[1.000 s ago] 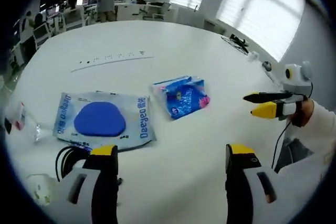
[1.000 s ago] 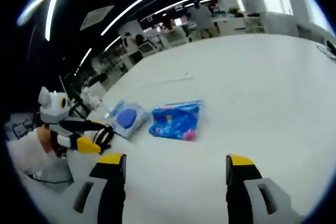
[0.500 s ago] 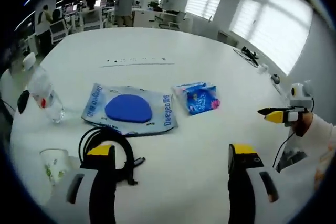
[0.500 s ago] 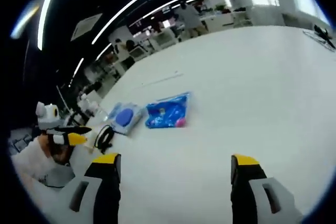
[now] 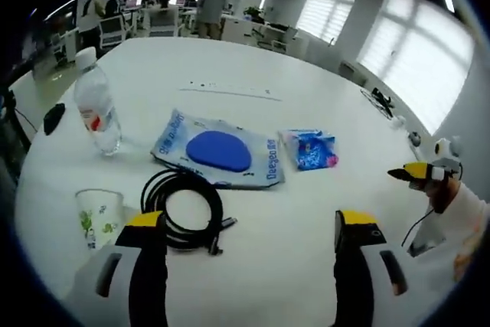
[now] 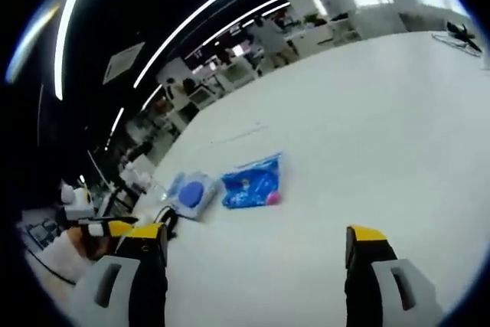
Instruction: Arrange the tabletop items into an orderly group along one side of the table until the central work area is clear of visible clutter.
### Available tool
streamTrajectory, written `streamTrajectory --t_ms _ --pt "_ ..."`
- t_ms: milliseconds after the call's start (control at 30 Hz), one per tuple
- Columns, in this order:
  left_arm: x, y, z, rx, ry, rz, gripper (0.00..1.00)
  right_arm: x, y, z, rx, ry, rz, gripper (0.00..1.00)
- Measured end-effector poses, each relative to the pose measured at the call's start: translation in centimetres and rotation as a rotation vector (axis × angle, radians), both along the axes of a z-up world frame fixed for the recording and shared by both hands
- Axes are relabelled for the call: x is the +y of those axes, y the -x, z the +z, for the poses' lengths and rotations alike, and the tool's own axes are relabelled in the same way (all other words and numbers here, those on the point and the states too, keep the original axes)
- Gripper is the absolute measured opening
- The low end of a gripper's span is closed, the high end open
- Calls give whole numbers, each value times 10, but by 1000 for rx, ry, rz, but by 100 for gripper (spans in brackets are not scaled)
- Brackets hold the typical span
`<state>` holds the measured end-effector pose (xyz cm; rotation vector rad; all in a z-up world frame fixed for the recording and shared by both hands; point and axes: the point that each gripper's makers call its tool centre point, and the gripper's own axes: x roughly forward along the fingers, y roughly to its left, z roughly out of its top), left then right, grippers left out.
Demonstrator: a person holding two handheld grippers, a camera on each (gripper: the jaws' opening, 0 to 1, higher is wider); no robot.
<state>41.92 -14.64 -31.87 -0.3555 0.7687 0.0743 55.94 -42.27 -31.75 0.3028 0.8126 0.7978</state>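
On the white table (image 5: 253,59) lie a large pale pack with a blue oval (image 5: 220,155) and a small blue packet (image 5: 314,149) to its right. A coiled black cable (image 5: 187,208) lies nearer me, with a paper cup (image 5: 99,216) and a clear water bottle (image 5: 96,112) to the left. My left gripper (image 5: 251,220) is open above the near table, holding nothing. The right gripper (image 5: 417,174) hangs off the right side. In the right gripper view, my right gripper (image 6: 254,233) is open and empty, short of the small blue packet (image 6: 254,184) and large pack (image 6: 190,193); the left gripper (image 6: 99,227) shows at far left.
A small black object (image 5: 53,118) lies at the table's left edge. A thin white strip (image 5: 230,89) lies beyond the packs. Cables and small items (image 5: 383,101) sit at the far right edge. Desks and people stand in the room behind.
Both views have drawn back from the table, so the packs look smaller. The bottle, cup and cable coil have come fully into the left gripper view. The items themselves have not moved.
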Motion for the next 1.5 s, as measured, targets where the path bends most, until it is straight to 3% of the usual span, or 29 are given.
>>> streamTrajectory --t_ms 200,1167,1500 --pt "2 5 -2 7 14 52 95 -4 3 -5 25 1 -11 99" --pt "3 20 -15 43 18 75 93 -17 14 -19 111 -13 -78 93" --pt "13 10 -35 59 -5 2 84 -9 13 -20 124 -11 -66 92"
